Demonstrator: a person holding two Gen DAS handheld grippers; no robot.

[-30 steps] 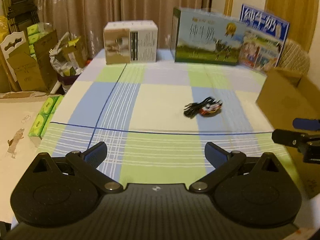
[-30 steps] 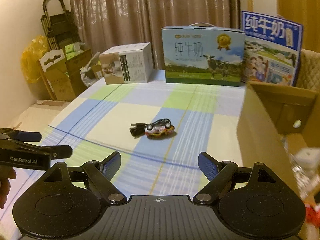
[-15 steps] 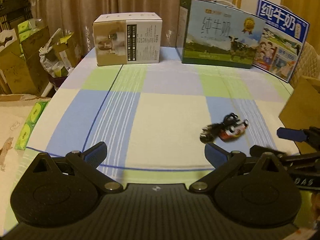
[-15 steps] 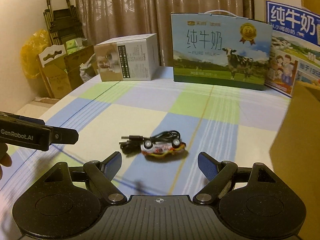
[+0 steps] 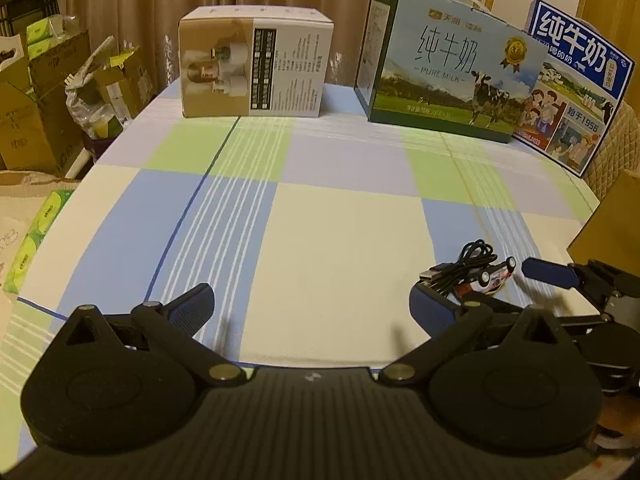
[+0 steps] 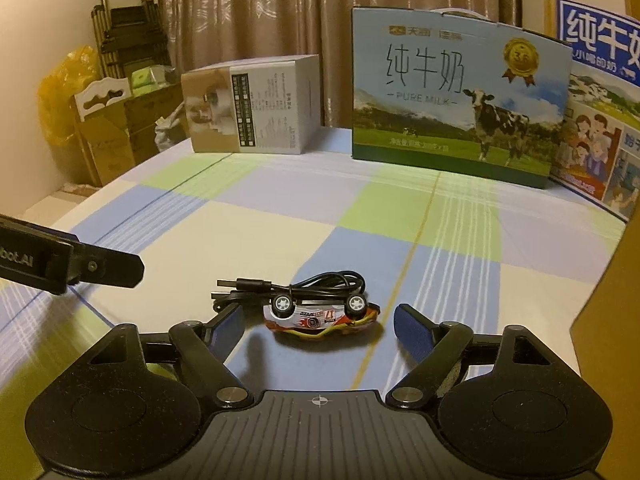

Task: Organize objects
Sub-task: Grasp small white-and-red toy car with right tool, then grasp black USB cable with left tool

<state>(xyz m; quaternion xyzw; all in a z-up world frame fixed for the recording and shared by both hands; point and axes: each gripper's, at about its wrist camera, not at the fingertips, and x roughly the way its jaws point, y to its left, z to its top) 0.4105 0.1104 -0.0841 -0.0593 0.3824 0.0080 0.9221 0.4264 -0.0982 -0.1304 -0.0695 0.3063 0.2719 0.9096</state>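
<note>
Silver-and-red toy car (image 6: 321,315) lies flipped on its roof on the checked-cloth table (image 6: 280,220), touching a coiled black USB cable (image 6: 288,286). Right tongs (image 6: 318,326) straddle the car, closing in but not touching it. Left tongs (image 5: 310,308) are spread wide, nothing between them. Milk cartons (image 6: 460,100) stand behind.

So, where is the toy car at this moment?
In the right wrist view the toy car lies upside down on the checked tablecloth, between the closing right gripper fingers, untouched, against the black cable.
</note>
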